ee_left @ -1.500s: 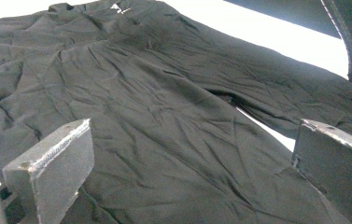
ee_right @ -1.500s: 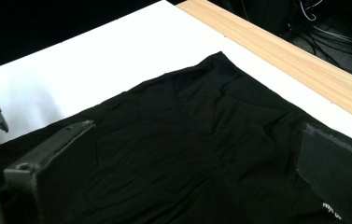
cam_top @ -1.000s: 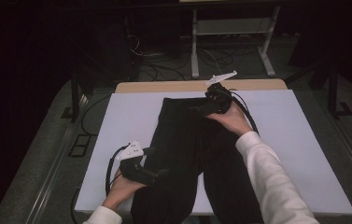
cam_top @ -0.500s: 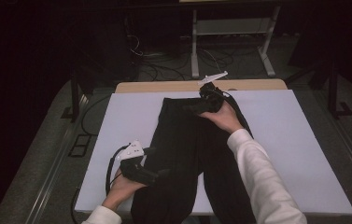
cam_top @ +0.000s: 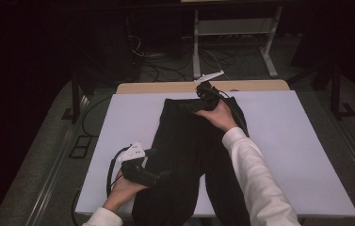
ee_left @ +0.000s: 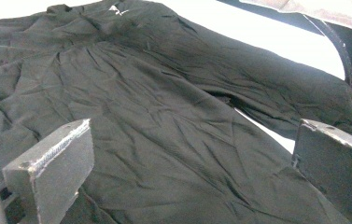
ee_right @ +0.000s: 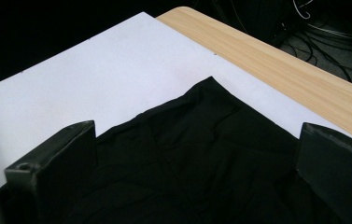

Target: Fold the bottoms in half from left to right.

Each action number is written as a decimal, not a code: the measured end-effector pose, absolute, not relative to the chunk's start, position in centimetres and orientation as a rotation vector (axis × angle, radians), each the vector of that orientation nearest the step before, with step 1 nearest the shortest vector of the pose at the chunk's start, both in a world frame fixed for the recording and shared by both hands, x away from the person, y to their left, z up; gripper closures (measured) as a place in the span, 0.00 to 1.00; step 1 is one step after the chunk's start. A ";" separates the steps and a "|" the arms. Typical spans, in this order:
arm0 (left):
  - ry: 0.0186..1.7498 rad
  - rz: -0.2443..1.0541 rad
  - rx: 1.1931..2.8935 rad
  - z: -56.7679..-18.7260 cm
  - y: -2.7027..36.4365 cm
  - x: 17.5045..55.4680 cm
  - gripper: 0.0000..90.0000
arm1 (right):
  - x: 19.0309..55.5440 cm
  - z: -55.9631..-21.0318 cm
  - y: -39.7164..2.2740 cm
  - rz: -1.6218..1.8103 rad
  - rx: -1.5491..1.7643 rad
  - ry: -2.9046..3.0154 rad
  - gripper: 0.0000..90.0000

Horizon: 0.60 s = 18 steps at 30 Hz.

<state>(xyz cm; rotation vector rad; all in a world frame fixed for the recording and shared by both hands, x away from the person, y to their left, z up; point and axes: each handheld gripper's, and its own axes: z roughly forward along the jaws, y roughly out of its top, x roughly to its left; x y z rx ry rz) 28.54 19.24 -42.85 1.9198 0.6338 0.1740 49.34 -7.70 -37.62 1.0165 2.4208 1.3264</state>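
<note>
— What colour are the trousers (cam_top: 189, 146)?

— Plain black all over, no pattern, save a small white mark (ee_left: 116, 8) near the waistband.

— And the sheet (cam_top: 283, 141) under the trousers?

— White, unpatterned. Beyond the trousers' waistband, a light wood-grain strip of table (cam_top: 165, 87) shows past the sheet.

— The grippers?

— Black bodies with black jaws; each carries a pale grey plate. The sleeve (cam_top: 255, 183) beside the trousers is white.

A white sheet (cam_top: 302, 155) covers the wooden table (cam_top: 165, 87); cables (cam_top: 163, 63) litter the floor behind
</note>
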 end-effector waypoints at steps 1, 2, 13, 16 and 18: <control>0.634 0.175 1.920 -42.8 19.3 28.5 0.00 | 49.5 -37.7 -7.6 1.326 1.017 2.420 0.00; 0.635 0.176 1.919 -42.8 19.3 28.5 0.00 | 49.6 -37.7 -7.5 1.327 1.021 2.419 0.00; 0.636 0.172 1.912 -42.8 19.4 28.5 0.00 | 51.0 -38.6 -6.1 1.326 1.041 2.414 0.00; 0.635 0.171 1.910 -42.8 19.3 28.5 0.00 | 51.3 -38.8 -5.7 1.327 1.042 2.411 0.00; 0.635 0.171 1.910 -42.8 19.3 28.5 0.00 | 51.4 -39.0 -5.4 1.320 1.036 2.401 0.00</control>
